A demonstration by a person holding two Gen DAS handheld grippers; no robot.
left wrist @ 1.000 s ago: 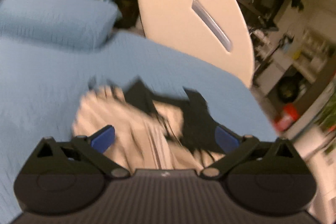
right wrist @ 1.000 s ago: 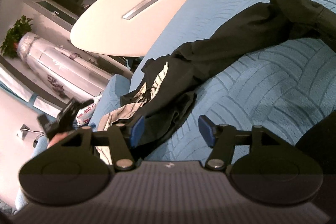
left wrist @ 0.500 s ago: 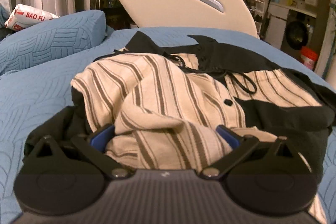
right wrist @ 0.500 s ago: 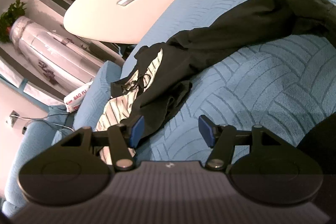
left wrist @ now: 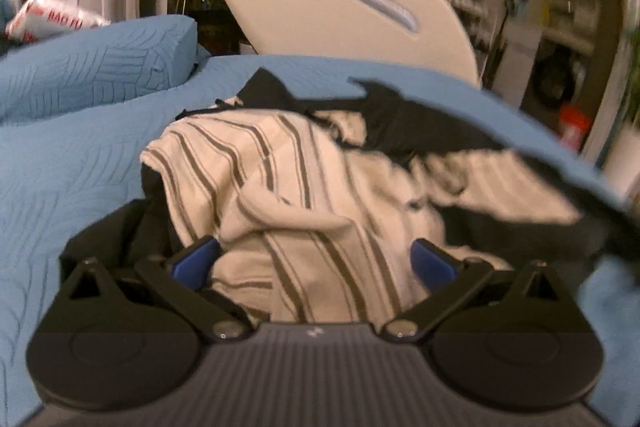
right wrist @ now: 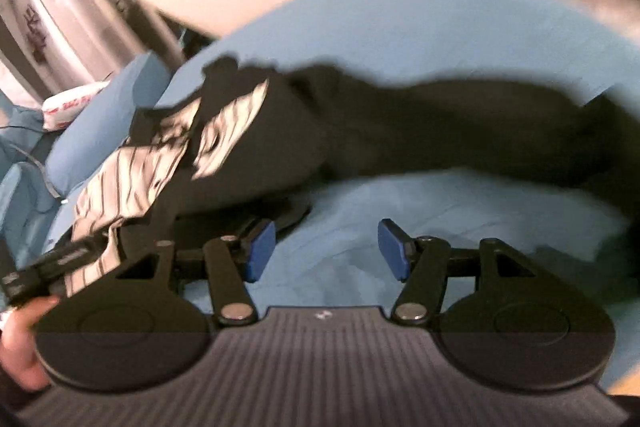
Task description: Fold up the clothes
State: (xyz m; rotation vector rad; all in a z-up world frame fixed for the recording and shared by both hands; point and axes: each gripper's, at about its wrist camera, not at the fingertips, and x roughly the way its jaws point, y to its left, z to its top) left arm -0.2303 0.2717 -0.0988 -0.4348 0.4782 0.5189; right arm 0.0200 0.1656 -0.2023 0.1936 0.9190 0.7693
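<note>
Blue quilted bed (left wrist: 72, 163) carries a crumpled heap: striped garment (left wrist: 280, 179) tangled with black garment (right wrist: 420, 131)

I see both the left gripper (left wrist: 312, 259) and right gripper (right wrist: 326, 249) with pads apart, gripping nothing; closing now risks pinching both layers together. Only my right view shows the black cloth trailing far sideways, and a hand (right wrist: 20, 347)

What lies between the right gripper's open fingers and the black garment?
In the right wrist view, bare blue bedcover lies between the right gripper and the black garment.
</note>
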